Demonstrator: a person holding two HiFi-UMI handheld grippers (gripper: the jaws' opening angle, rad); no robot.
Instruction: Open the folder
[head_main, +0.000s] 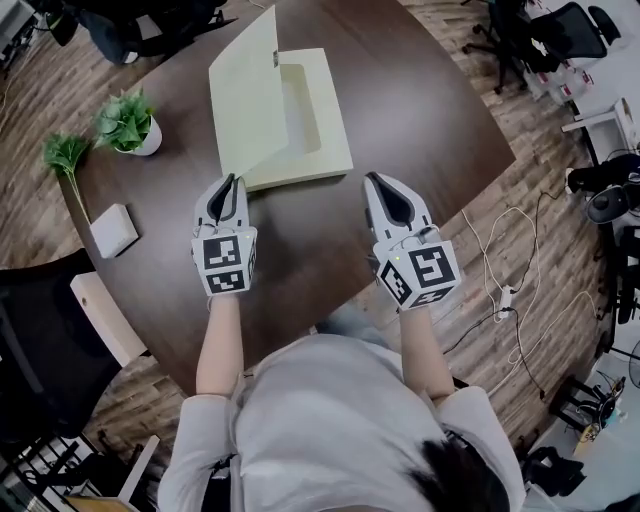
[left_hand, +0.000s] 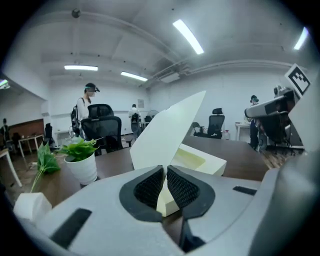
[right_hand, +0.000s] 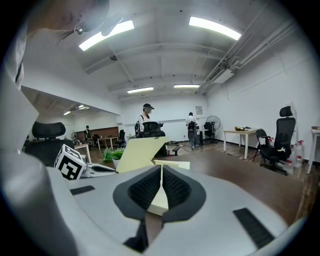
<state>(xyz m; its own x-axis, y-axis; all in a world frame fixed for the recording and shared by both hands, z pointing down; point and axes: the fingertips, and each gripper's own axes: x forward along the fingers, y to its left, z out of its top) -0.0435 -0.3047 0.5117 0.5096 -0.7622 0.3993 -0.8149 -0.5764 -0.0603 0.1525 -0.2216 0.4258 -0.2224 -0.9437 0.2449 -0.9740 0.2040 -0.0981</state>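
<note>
My left gripper (head_main: 234, 183) was clamped on the near corner of the cover (head_main: 250, 95), which stood raised and tilted; its jaws hid the pinched edge. My right gripper (head_main: 373, 178) was closed and empty, just right of the folder (head_main: 325, 125). Open table (head_main: 430, 130) ran on to the right edge.

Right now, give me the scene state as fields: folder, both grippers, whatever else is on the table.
folder: base flat on table, partly open
cover: raised steeply, hinged along the far-left side
left gripper: shut on the cover's near corner
right gripper: shut, empty, over bare table, clear of the folder
other items: potted plant, green sprig, white block, all left of the folder
</note>
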